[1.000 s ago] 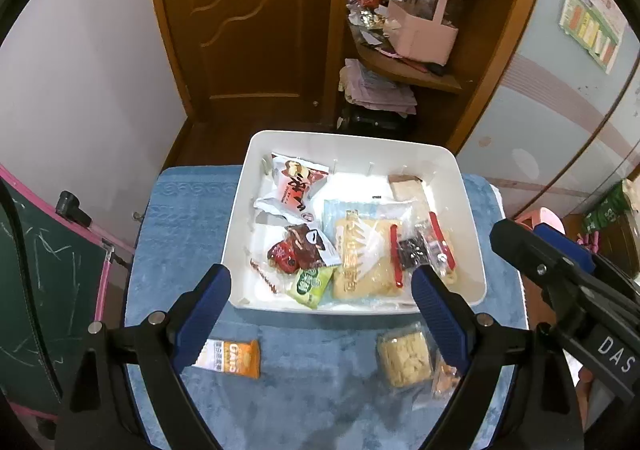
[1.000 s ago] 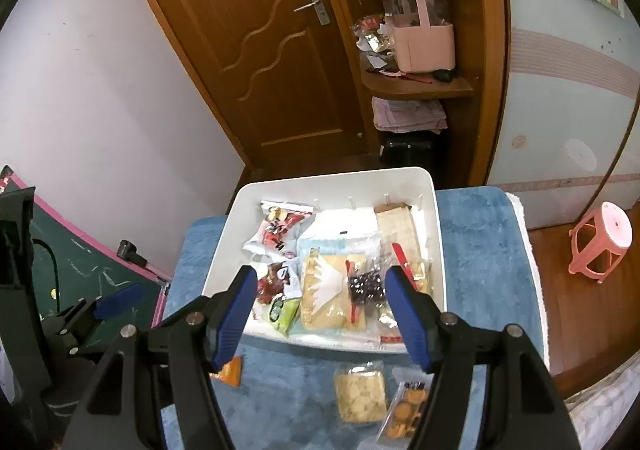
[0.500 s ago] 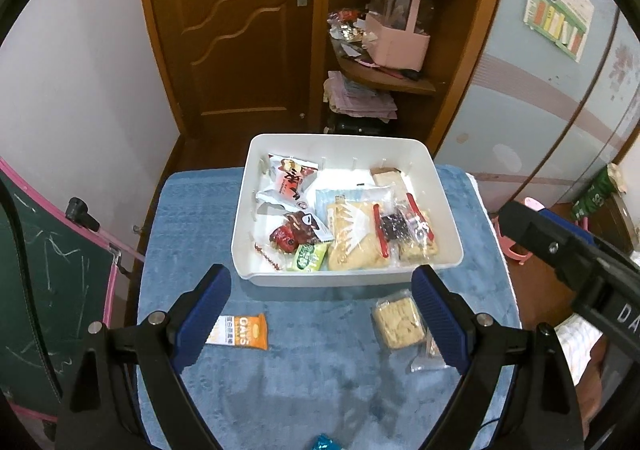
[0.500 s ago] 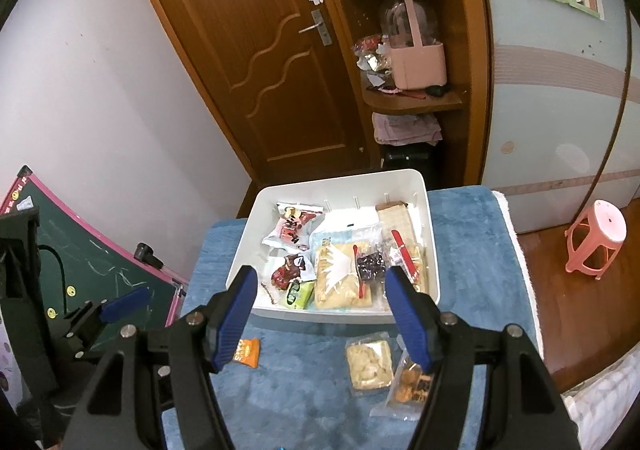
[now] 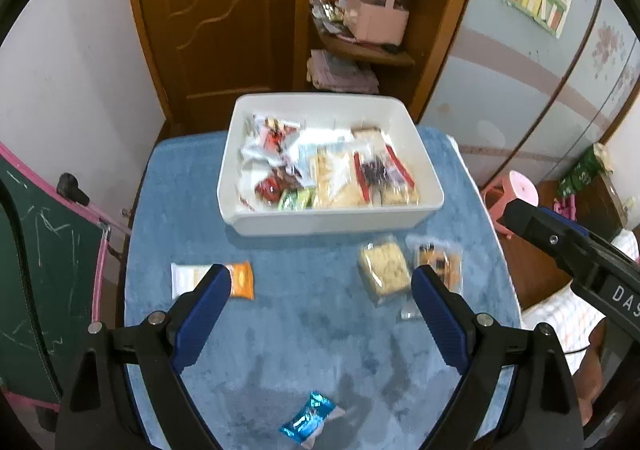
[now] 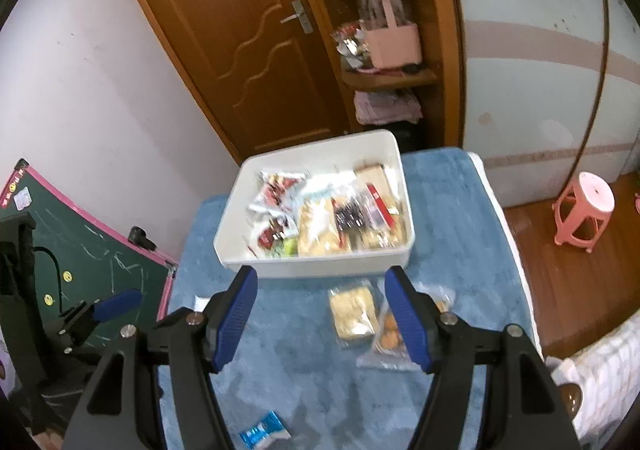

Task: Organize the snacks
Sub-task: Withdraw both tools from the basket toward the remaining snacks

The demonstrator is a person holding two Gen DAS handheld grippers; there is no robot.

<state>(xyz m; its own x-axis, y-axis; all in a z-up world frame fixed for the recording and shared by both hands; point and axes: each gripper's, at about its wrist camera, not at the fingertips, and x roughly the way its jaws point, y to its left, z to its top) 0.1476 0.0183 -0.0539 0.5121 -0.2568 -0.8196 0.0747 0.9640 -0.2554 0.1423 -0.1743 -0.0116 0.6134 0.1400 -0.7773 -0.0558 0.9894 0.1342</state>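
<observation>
light: dim indoor | blur: motion-smeared | edges: fisheye-bent, black corners

White bin (image 5: 332,223), blue cloth (image 5: 280,330), orange-and-white packet (image 5: 240,282).

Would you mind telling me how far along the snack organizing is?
Most snacks already lie in the white bin. Both hand-held grippers, left and right, are open and empty. Left on the blue cloth: orange packet, cracker pack, cookie bag, blue packet.
</observation>
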